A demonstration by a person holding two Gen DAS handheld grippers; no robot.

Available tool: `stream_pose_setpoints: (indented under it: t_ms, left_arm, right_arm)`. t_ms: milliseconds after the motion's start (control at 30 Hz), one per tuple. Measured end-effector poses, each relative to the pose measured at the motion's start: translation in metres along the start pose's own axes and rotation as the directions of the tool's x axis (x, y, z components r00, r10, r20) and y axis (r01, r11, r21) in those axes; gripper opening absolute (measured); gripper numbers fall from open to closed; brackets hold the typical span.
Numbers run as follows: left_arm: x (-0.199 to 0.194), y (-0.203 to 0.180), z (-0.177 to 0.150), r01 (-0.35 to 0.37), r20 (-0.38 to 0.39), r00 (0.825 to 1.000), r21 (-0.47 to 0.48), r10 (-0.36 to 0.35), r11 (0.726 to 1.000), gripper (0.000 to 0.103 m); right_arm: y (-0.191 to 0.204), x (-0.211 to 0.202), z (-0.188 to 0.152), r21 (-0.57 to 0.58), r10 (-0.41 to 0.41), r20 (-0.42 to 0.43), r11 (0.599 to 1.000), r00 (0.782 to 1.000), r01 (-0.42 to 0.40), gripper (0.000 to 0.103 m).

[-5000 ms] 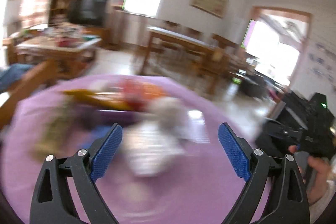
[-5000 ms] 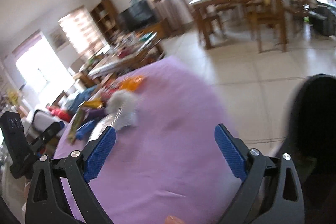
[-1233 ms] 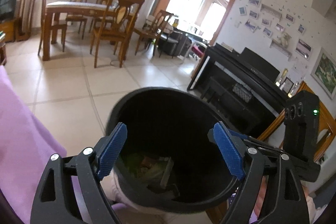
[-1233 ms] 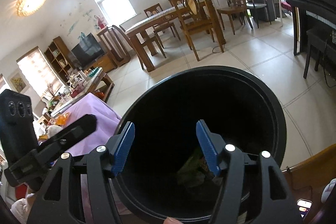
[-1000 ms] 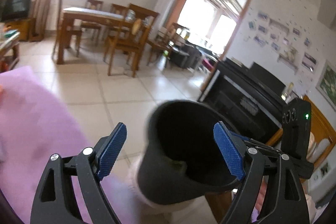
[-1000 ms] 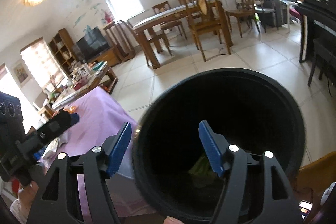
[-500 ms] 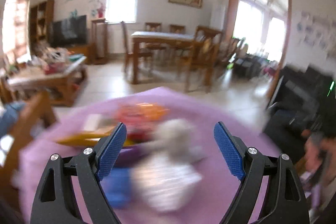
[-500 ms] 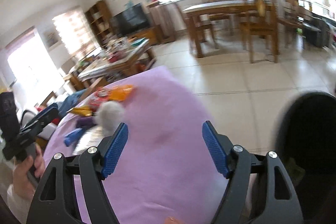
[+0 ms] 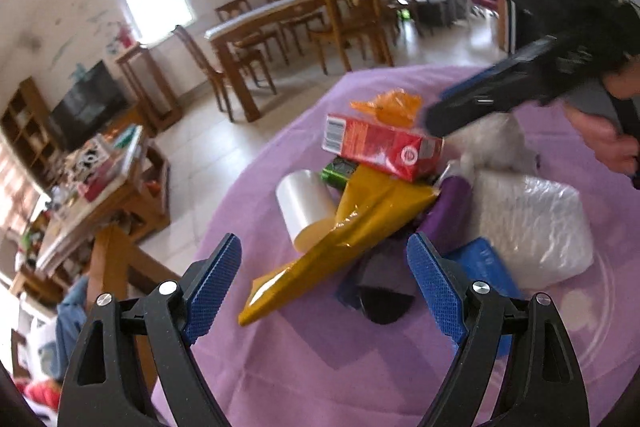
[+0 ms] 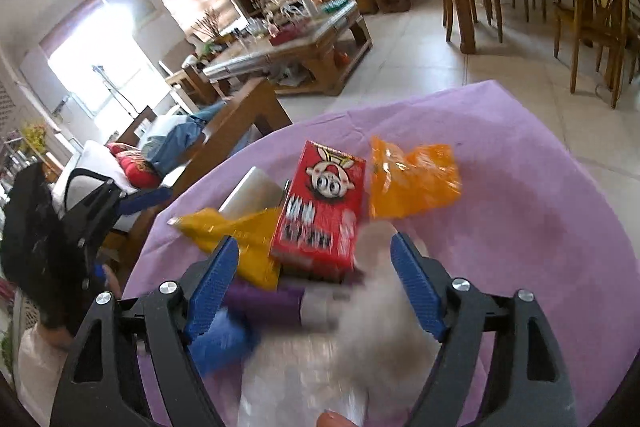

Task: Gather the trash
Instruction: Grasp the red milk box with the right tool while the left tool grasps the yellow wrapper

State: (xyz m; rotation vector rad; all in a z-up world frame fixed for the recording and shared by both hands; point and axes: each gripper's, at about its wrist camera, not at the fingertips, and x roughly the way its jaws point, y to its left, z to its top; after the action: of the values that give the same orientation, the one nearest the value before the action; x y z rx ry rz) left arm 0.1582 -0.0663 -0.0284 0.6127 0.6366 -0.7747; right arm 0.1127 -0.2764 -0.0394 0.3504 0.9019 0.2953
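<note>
Heap of litter on round purple tablecloth (image 9: 304, 367), left gripper (image 9: 324, 279) spread wide and empty, crumpled yellow foil wrapper (image 9: 340, 227) between its pads, right gripper (image 10: 314, 279) opening, empty, over red printed carton (image 10: 320, 215) and fluffy white wad (image 10: 384, 311).

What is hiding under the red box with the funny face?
The red box lies on top of the pile. Under it show a yellow wrapper, a green packet and a purple thing. Whatever lies beneath its middle is covered.
</note>
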Motion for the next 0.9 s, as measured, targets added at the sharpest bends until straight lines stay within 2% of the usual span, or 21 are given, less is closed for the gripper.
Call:
stream_pose_setpoints:
  t_ms: [100, 233, 267, 300, 367, 400, 433, 467, 633, 800, 900]
  left_arm:
    - [0.009, -0.003, 0.002, 0.034, -0.019, 0.999, 0.014, -0.034, 0.999, 0.081]
    - [0.024, 0.004, 0.0, 0.121, -0.053, 0.991, -0.033, -0.122, 0.992, 0.054]
    - [0.024, 0.005, -0.001, 0.152, -0.044, 0.987, -0.049, -0.154, 0.987, 0.05]
    - [0.024, 0.004, -0.003, 0.176, -0.045, 0.983, -0.058, -0.179, 0.983, 0.042]
    - [0.025, 0.0, -0.004, 0.18, -0.045, 0.982, -0.063, -0.183, 0.982, 0.033]
    - [0.023, -0.003, -0.006, 0.183, -0.045, 0.981, -0.071, -0.187, 0.98, 0.025]
    - [0.021, -0.008, -0.008, 0.179, -0.043, 0.982, -0.078, -0.183, 0.981, 0.023]
    - [0.019, -0.01, -0.009, 0.17, -0.045, 0.984, -0.088, -0.175, 0.982, 0.023]
    - [0.008, -0.019, -0.016, 0.133, -0.04, 0.989, -0.154, -0.141, 0.979, 0.022]
    - [-0.015, -0.024, -0.02, 0.141, 0.025, 0.99, -0.21, -0.139, 0.967, 0.021]
    - [-0.034, -0.028, -0.023, 0.147, 0.077, 0.988, -0.251, -0.132, 0.957, 0.021]
  right_arm:
    - [-0.005, 0.023, 0.006, 0.035, -0.021, -0.036, 0.999, 0.999, 0.022, 0.078]
    - [-0.007, 0.031, 0.006, 0.028, -0.05, -0.033, 0.998, 0.998, 0.051, 0.081]
    - [-0.006, 0.031, 0.005, 0.023, -0.053, -0.033, 0.998, 0.998, 0.054, 0.08]
    - [-0.005, 0.03, 0.004, 0.015, -0.059, -0.033, 0.998, 0.998, 0.059, 0.077]
    - [0.0, 0.03, 0.003, -0.011, -0.071, -0.03, 0.997, 0.997, 0.071, 0.071]
    - [0.002, 0.03, 0.002, -0.026, -0.082, -0.028, 0.996, 0.996, 0.081, 0.063]
    - [0.004, 0.029, 0.002, -0.038, -0.069, -0.032, 0.997, 0.997, 0.068, 0.053]
    - [0.006, 0.031, 0.002, -0.044, -0.059, -0.044, 0.997, 0.997, 0.057, 0.051]
    - [0.009, 0.024, -0.003, -0.052, -0.042, -0.035, 0.998, 0.998, 0.04, 0.05]
    - [0.009, 0.003, -0.009, -0.039, -0.003, 0.009, 0.999, 1.0, 0.004, 0.05]
    - [0.01, -0.023, -0.018, -0.042, 0.036, 0.051, 0.999, 0.998, -0.033, 0.05]
